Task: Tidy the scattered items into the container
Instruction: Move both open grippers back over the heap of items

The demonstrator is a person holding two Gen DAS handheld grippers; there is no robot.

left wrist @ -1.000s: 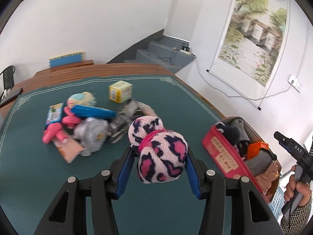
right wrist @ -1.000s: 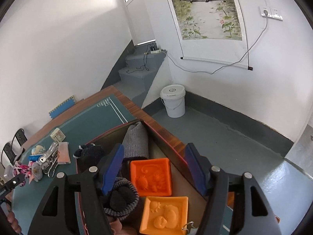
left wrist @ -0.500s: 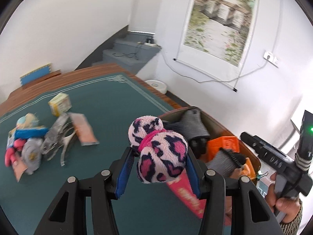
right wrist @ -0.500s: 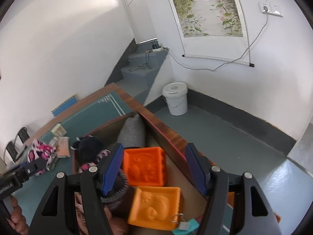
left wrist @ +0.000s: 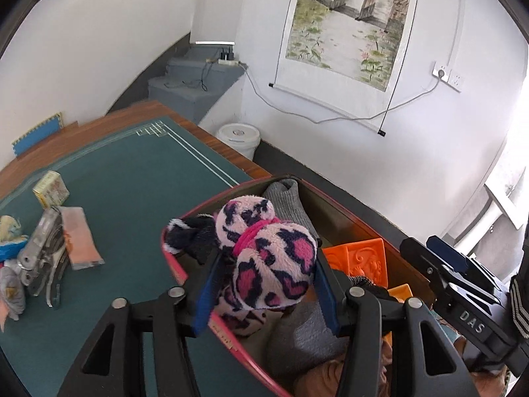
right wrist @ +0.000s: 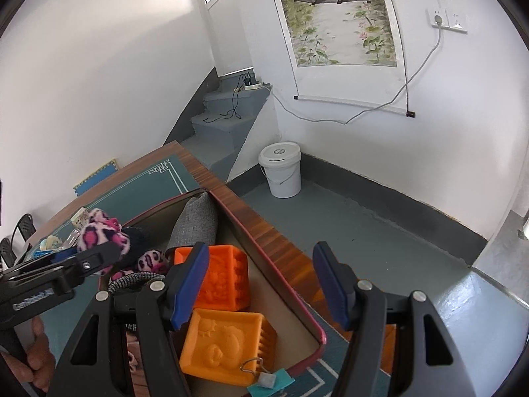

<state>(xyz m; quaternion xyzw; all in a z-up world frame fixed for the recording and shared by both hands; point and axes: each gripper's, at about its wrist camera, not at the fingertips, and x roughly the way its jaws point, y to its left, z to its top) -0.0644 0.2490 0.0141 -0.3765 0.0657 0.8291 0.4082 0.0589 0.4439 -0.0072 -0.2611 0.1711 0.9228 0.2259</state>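
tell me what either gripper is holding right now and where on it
The left gripper is shut on the pink leopard plush, pinched across its lower lobe, above the container. The right gripper is open, holding nothing.

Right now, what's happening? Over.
Left gripper shut on pink leopard-spotted plush toy, over red-rimmed container. Right gripper open, empty. Container crowded.

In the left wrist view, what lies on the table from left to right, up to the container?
Grey plush → metal clips → orange packet → red container, over which the left tool holds the pink leopard plush.
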